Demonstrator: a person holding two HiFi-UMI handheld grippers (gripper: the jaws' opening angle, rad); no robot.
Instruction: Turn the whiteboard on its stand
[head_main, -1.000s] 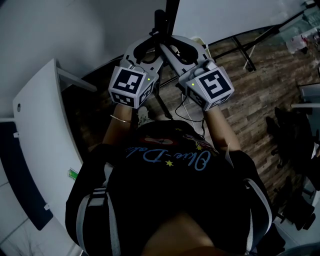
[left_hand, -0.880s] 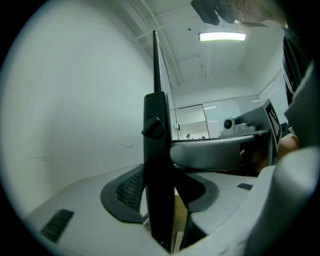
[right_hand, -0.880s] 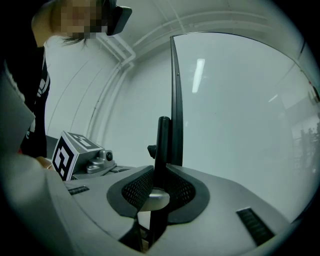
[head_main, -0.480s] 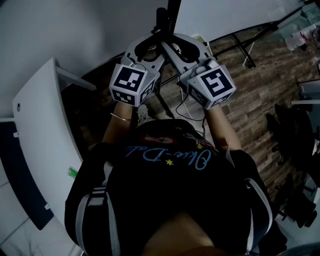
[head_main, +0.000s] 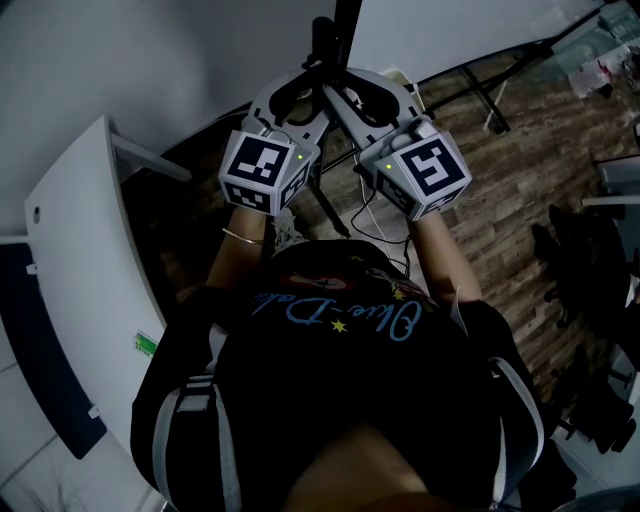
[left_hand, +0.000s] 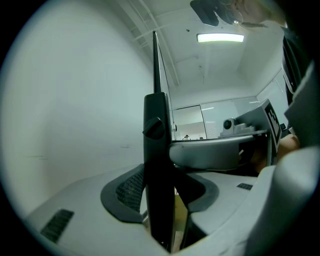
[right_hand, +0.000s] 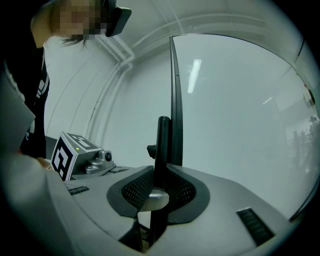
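Step in hand, by my reading: grip set, turn not yet begun.
- Left gripper (left_hand: 161, 202) and right gripper (right_hand: 156, 196) both clenched on black stand post (right_hand: 162, 145).
- Whiteboard (right_hand: 240, 115) edge-on, directly above post.

Next move likely needs both hands swinging together round post, firm hold, stand legs (head_main: 478, 95) kept planted.

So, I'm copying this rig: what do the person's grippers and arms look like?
The left gripper and right gripper are pale grey, each with a curved claw lined by dark meshed pads and a white cube of black square markers with a green light. Thin cables hang below the right one. The person wears a black short-sleeved shirt and a thin bracelet on the left wrist.
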